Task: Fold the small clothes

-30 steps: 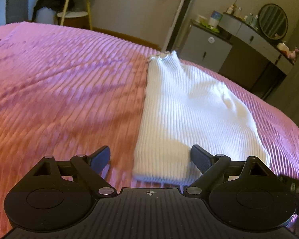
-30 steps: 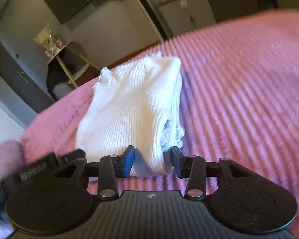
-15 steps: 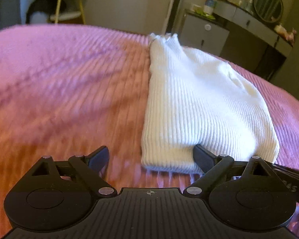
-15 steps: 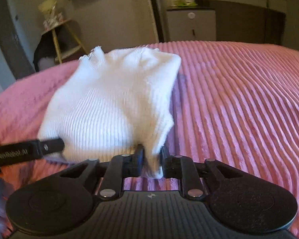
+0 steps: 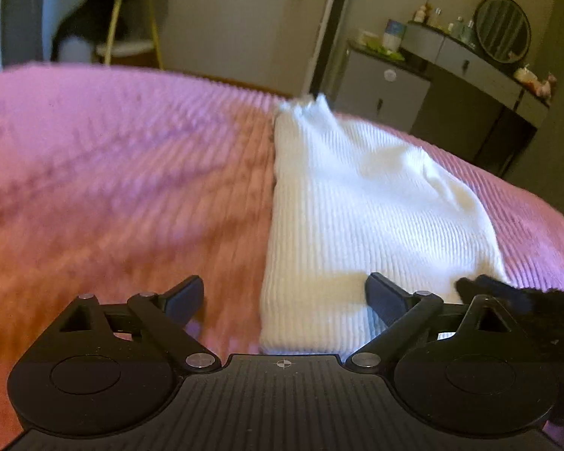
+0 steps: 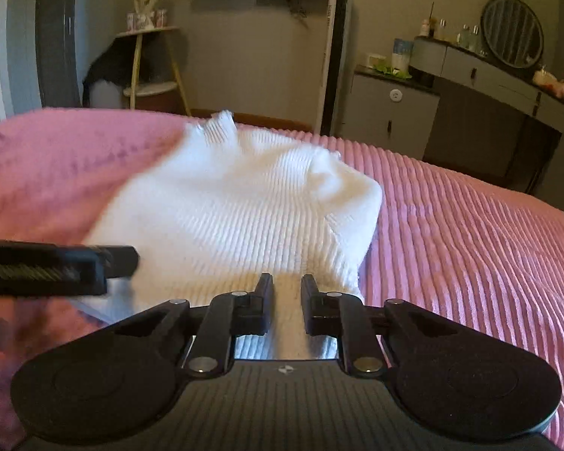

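Observation:
A white ribbed knit garment (image 5: 357,210) lies folded lengthwise on the pink ribbed bedspread (image 5: 112,188). My left gripper (image 5: 284,295) is open, its fingers astride the garment's near left corner. In the right wrist view the garment (image 6: 237,206) fills the middle. My right gripper (image 6: 285,293) is shut on the garment's near hem, with white fabric between its narrow jaws. The left gripper's finger (image 6: 75,267) shows at the left edge of that view.
The bedspread (image 6: 470,244) stretches to both sides of the garment. Beyond the bed stand a grey cabinet (image 5: 383,90), a dresser with a round mirror (image 5: 502,30) and a small side table (image 6: 150,75).
My right gripper closed on the garment's near hem and swung to face it straight on. My left gripper stayed open at the left corner, and its view tilted up slightly.

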Demonstrator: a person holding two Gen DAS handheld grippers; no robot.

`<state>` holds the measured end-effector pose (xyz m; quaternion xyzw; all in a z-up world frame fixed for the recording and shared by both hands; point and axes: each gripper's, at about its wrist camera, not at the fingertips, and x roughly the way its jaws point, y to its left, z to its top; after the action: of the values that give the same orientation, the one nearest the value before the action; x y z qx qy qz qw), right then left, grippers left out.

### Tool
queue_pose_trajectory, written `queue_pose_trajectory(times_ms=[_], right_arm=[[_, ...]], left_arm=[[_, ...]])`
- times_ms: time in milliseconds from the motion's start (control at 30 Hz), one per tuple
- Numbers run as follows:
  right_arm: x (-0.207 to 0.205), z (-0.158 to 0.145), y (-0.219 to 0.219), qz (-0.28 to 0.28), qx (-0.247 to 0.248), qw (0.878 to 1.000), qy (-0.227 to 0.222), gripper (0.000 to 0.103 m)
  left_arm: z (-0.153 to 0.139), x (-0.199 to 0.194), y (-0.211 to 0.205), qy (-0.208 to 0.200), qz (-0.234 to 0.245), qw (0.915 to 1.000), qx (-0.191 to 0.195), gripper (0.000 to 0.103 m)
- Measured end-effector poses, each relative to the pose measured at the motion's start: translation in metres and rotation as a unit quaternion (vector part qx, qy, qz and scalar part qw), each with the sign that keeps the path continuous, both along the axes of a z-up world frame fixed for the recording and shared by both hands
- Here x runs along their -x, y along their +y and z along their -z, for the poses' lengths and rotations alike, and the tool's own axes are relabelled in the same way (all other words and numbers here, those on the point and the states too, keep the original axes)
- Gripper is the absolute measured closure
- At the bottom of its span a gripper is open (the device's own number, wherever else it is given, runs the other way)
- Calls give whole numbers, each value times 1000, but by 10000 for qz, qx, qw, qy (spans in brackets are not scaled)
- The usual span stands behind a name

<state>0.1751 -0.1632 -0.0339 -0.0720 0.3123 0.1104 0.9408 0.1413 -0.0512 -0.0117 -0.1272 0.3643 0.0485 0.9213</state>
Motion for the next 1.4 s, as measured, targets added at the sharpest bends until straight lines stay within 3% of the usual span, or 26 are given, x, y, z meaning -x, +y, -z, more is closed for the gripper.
queue_pose_trajectory(times_ms=[300, 567, 833, 1000, 1100, 1167, 1200, 1233, 1300, 1400], right_arm=[[-7, 17, -3, -70, 114, 9997, -182, 89], [13, -8, -6, -49, 102, 9999, -62, 89], [30, -4, -11, 106, -8, 9997, 199, 88], [20, 7, -17, 107, -88, 9984, 548, 87], [18, 5, -12, -68, 143, 9975, 686, 86], [23, -1, -10, -177, 226, 9971, 712, 84], [27, -5, -12, -225, 172, 9972, 691, 77], [33, -8, -13, -250, 128, 9974, 669, 64], [47, -13, -14, -266, 109, 9975, 648, 52], [71, -17, -17, -235, 181, 9970, 710, 45]], left_arm=[[10, -2, 3, -23, 27, 9999, 119, 1], [-5, 10, -3, 121, 45, 9996, -232, 0], [-13, 22, -7, 156, 83, 9993, -335, 1], [0, 18, -1, 505, -76, 9985, -214, 1], [6, 18, 3, 730, -152, 9972, -104, 0], [5, 21, 1, 809, -149, 9965, -163, 1], [4, 23, -1, 831, -133, 9961, -259, 1], [4, 27, -3, 835, -107, 9958, -366, 1], [1, 35, -7, 813, -31, 9958, -424, 1], [-7, 49, -11, 777, 27, 9966, -288, 1]])
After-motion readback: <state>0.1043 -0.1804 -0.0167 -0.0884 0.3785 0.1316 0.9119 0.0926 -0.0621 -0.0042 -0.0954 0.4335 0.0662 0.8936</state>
